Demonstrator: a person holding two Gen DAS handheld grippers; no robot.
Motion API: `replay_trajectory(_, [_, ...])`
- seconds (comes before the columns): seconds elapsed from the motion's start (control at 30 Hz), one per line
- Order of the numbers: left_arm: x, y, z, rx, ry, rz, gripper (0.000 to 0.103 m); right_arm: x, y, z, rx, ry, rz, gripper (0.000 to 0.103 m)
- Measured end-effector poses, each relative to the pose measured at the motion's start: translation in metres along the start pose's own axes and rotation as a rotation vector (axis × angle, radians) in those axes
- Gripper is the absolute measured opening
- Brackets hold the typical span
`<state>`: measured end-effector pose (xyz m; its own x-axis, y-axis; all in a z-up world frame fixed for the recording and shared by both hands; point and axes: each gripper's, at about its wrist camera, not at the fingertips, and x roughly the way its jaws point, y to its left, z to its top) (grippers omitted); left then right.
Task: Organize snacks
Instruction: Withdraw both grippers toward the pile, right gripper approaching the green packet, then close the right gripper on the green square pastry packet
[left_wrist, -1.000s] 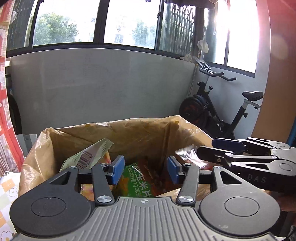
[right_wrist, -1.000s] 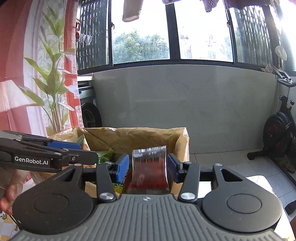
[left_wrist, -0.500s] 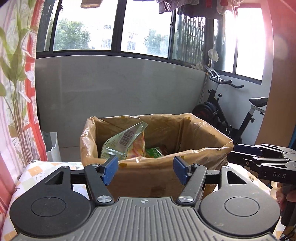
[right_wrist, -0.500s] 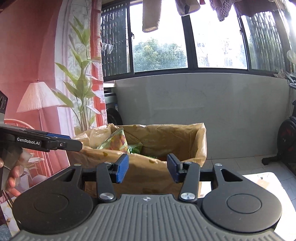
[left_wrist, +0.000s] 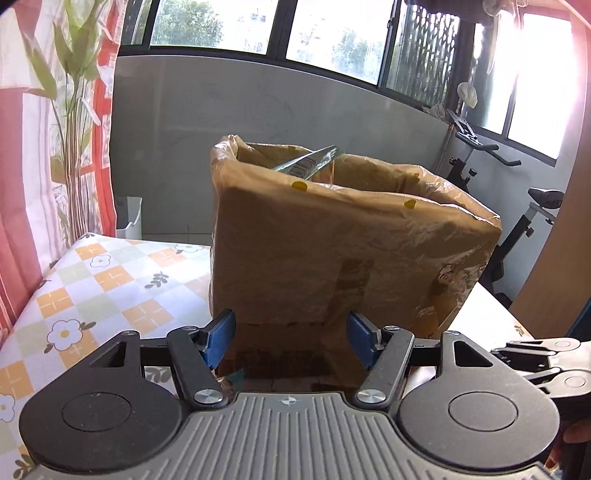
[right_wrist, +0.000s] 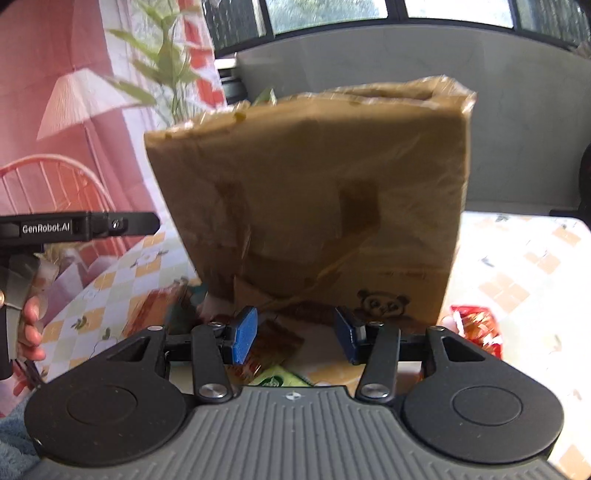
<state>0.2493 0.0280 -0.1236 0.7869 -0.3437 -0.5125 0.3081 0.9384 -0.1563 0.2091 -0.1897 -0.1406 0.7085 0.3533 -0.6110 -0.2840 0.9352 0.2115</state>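
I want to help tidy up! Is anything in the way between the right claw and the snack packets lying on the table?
Nothing visible blocks it. The right claw hangs open just above the snack packets in front of the brown box, with only air between.

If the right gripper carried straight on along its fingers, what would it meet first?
Most likely the snack packets lying on the table between the open right gripper and the brown box; past them, the box's lower wall. Depth is unclear.

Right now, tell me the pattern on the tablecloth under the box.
The tablecloth is checked in orange, pale green and white, with small flowers and leaf sprigs. The left wrist view shows it best.
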Motion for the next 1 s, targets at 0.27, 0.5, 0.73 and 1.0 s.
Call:
replay_trajectory(0.27, [0.006,0.0,-0.018,-0.026,0.047,0.004,0.068,0.053,0.023,-0.021,-0.162,0.148,-0.047,0.063])
replay_trajectory(0.5, [0.014,-0.005,-0.032,-0.004,0.086,-0.005,0.068,0.059,0.017,-0.037,-0.196,0.168,-0.076,0.069])
replay_trajectory(0.73, [0.023,-0.006,-0.043,-0.022,0.129,-0.002,0.068,0.051,0.0,-0.043,-0.146,0.171,-0.106,0.053])
replay_trajectory(1.0, [0.028,-0.012,-0.052,-0.025,0.155,-0.021,0.067,0.056,-0.006,-0.05,-0.16,0.099,-0.098,0.043])
